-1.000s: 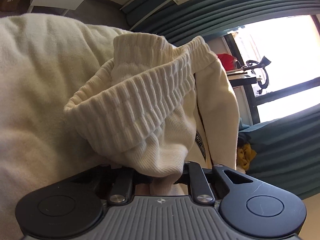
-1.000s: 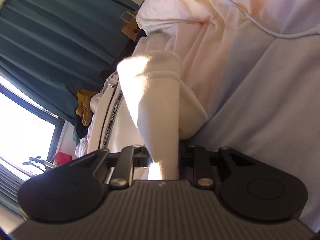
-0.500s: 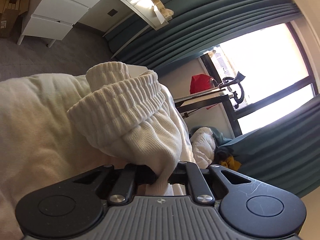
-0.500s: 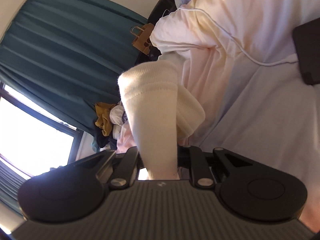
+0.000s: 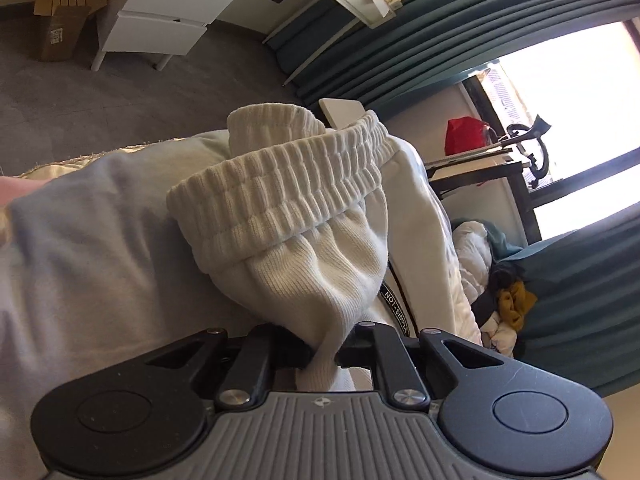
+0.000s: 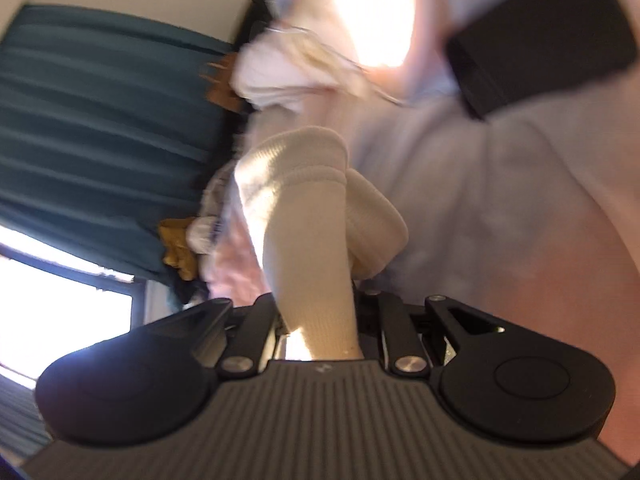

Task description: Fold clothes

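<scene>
- The cream knit garment (image 5: 320,248) is pinched in the left gripper (image 5: 322,354), whose jaws are closed on a bunch of ribbed cloth just below the elastic band (image 5: 280,184).
- In the right wrist view the same cream garment (image 6: 308,240) runs up from the right gripper (image 6: 320,332), whose jaws are clamped on a thick folded edge; that view is blurred, so finer detail cannot be told.
- From the left fingers the cloth rises toward 12 o'clock, with the ribbed band curling over at 11 o'clock; it hangs lifted above the pale bedding (image 5: 92,248).
- It looks soft, thick and light, and likely to sag and bunch, not slip; the ribbed band and hems seem the firmest places to hold.
- Farther out, teal curtains (image 5: 420,40) stand at 1 o'clock and a white drawer unit (image 5: 168,20) at 11 o'clock in the left view; a dark flat object (image 6: 540,36) lies at 1 o'clock in the right view.
</scene>
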`<state>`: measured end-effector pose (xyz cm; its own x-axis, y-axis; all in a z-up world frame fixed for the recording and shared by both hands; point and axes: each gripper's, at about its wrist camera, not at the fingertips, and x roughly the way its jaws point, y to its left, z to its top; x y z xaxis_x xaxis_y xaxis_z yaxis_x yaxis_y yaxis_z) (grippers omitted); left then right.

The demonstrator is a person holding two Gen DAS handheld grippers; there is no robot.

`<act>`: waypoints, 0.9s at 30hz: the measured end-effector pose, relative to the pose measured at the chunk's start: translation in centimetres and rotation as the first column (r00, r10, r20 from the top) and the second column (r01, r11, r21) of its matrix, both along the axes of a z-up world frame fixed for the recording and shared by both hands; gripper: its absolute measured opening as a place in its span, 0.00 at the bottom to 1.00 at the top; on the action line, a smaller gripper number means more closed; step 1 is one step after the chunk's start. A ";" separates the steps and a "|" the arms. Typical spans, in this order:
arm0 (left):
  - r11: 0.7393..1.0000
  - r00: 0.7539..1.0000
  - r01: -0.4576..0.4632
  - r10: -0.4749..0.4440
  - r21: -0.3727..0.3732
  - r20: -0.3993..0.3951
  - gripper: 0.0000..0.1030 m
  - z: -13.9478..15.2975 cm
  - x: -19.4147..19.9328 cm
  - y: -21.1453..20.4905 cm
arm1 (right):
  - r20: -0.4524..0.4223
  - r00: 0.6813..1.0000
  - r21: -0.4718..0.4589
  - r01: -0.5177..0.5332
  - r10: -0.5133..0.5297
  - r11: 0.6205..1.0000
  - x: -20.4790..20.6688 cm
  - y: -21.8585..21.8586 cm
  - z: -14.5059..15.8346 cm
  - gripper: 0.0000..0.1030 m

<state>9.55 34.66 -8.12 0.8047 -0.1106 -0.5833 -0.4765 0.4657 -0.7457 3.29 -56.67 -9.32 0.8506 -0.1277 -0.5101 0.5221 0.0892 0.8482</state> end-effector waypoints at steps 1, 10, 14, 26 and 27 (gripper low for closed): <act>1.000 1.000 0.003 -0.003 0.003 -0.001 0.13 0.1 -0.1 0.0 | -0.027 1.000 0.035 0.005 -0.004 0.999 -0.1 -0.2 -0.9 0.14; 0.990 0.995 0.100 -0.099 0.098 -0.011 0.63 4.3 -1.3 -2.8 | -0.046 0.998 0.072 -0.031 0.034 0.997 -0.2 -0.8 -2.4 0.14; 0.962 0.982 0.184 -0.187 0.204 -0.002 0.71 7.1 -3.7 -6.4 | -0.063 0.995 0.034 -0.071 0.073 0.997 0.3 -1.0 -2.1 0.14; 0.731 0.865 0.460 -0.498 0.504 -0.068 0.70 8.3 0.1 -25.2 | -0.063 0.993 0.017 -0.101 0.102 0.995 0.4 -1.4 -2.2 0.14; 0.708 0.850 0.480 -0.522 0.518 -0.074 0.69 8.0 0.7 -26.6 | -0.063 0.992 0.013 -0.104 0.105 0.994 0.4 -1.4 -2.2 0.14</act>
<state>10.23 8.02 -0.11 0.7580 -0.2206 -0.6139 -0.0189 0.9332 -0.3588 3.74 -58.04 -11.50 0.8247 -0.0344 -0.5645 0.5634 0.1380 0.8146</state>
